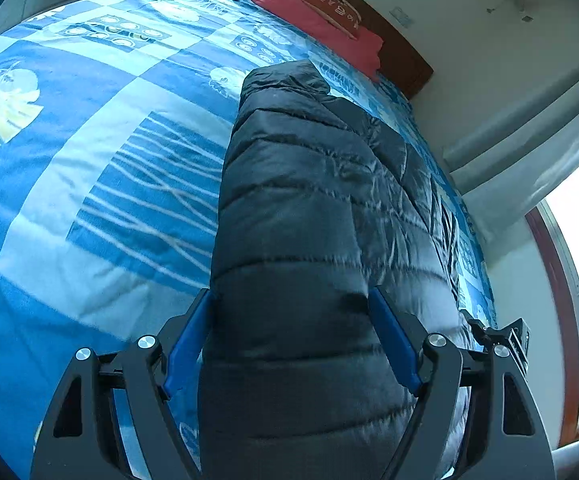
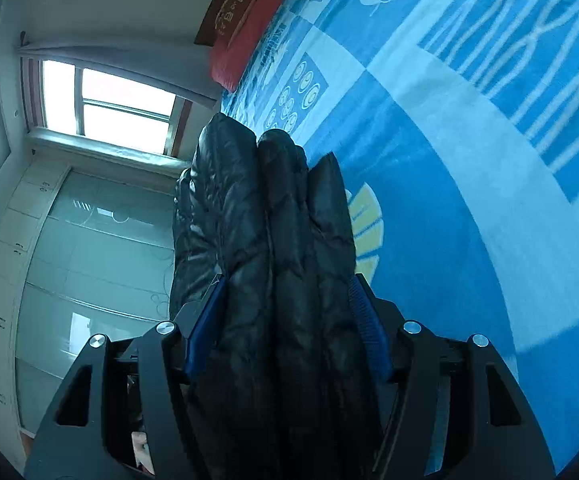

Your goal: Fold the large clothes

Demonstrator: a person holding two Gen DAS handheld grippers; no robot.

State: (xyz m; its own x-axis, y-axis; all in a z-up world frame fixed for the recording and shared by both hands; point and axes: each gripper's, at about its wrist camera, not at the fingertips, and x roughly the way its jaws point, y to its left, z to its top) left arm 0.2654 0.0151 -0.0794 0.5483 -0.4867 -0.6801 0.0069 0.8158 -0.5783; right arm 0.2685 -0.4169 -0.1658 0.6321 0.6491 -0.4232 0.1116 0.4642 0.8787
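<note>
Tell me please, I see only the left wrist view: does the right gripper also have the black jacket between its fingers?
Observer: Yes. The right gripper has the black jacket between its blue pads, bunched in about three thick folds that fill the gap.
Operator: What is behind that end of the jacket?
Observer: A wardrobe with pale glass doors stands past the edge of the bed.
</note>
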